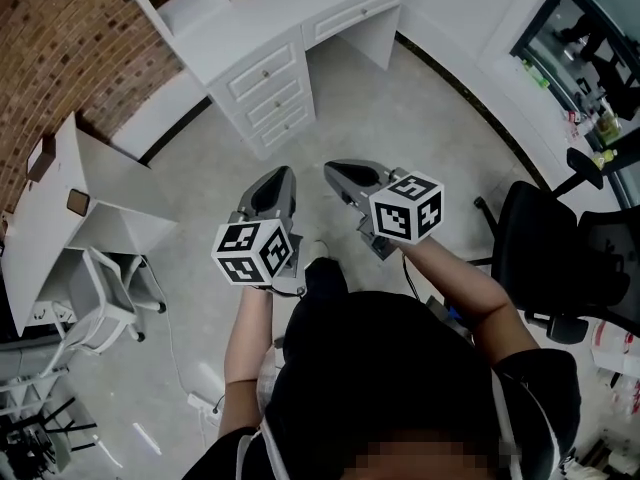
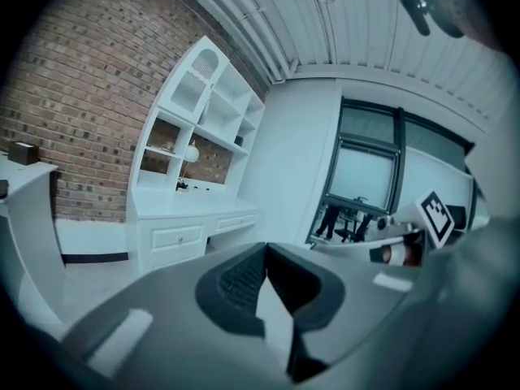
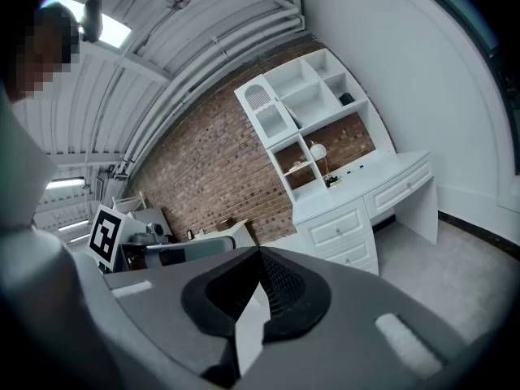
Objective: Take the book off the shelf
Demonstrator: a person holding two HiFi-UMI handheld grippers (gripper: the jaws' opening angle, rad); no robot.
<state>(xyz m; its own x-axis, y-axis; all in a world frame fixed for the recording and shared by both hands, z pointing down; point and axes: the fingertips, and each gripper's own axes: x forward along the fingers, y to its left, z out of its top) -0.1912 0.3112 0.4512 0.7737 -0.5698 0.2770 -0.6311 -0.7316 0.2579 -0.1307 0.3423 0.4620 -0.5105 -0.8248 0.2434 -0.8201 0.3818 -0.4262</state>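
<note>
A white shelf unit (image 3: pixel 309 112) stands on a white desk (image 1: pixel 290 18) against the brick wall, some way ahead across the grey floor. A flat thing (image 3: pixel 296 167) lies in one lower compartment, beside a small round lamp (image 3: pixel 318 150); it is too small to tell whether it is the book. The shelf unit (image 2: pixel 203 112) also shows in the left gripper view. My left gripper (image 1: pixel 283 173) and right gripper (image 1: pixel 335 168) are held side by side in front of me, both pointing at the desk. Each has its jaws shut with nothing between them.
Drawers (image 1: pixel 268 88) fill the desk's near left end. A white side table (image 1: pixel 60 208) with a brown box (image 1: pixel 42 156) and a white chair (image 1: pixel 105 298) stand at the left. A black office chair (image 1: pixel 545 258) is at the right, by dark windows (image 2: pixel 366 177).
</note>
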